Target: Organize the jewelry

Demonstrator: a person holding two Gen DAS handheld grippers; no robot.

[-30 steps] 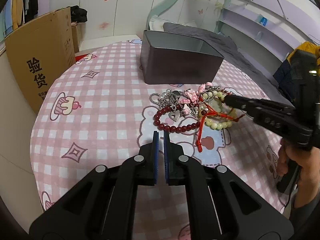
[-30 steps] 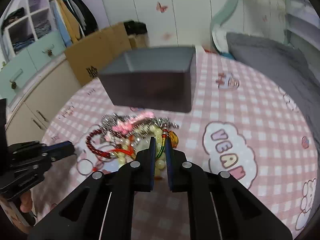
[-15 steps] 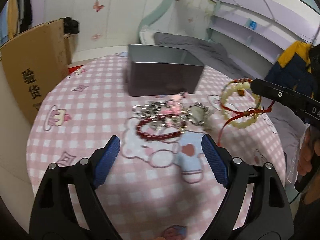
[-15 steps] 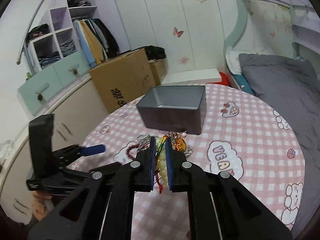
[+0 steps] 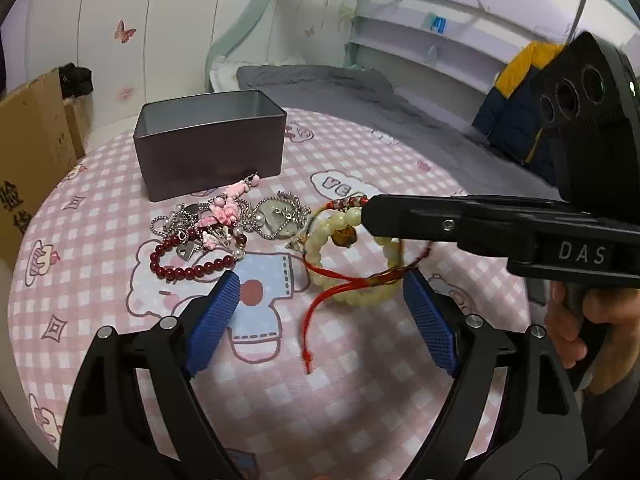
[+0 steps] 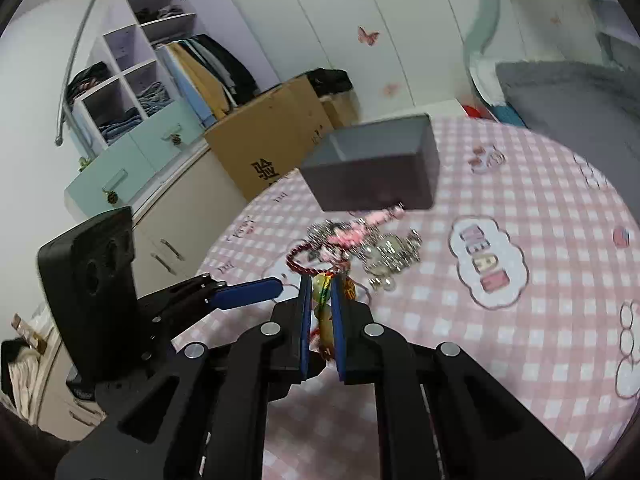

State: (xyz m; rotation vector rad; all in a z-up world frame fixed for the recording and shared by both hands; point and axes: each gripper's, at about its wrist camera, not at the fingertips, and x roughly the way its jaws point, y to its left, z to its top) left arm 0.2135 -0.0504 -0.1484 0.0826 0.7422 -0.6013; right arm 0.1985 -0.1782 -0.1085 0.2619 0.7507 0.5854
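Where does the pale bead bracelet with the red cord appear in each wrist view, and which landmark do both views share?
Left wrist view: pale bead bracelet hangs right of centre from the shut right tool, above the checked cloth.
Right wrist view: bracelet sits low, centre, pinched between that tool's pads.
Shared landmark: grey tin box, behind the jewelry pile.

The open rectangular grey metal tin (image 5: 208, 148) stands on the round table with the pink checked cloth (image 5: 100, 208), behind the tangled heap of chains and bead bracelets (image 5: 224, 228). The pale bead bracelet with red cord (image 5: 352, 276) hangs above the cloth, right of the heap. A brown cardboard box (image 5: 28, 152) stands beyond the table's left edge.
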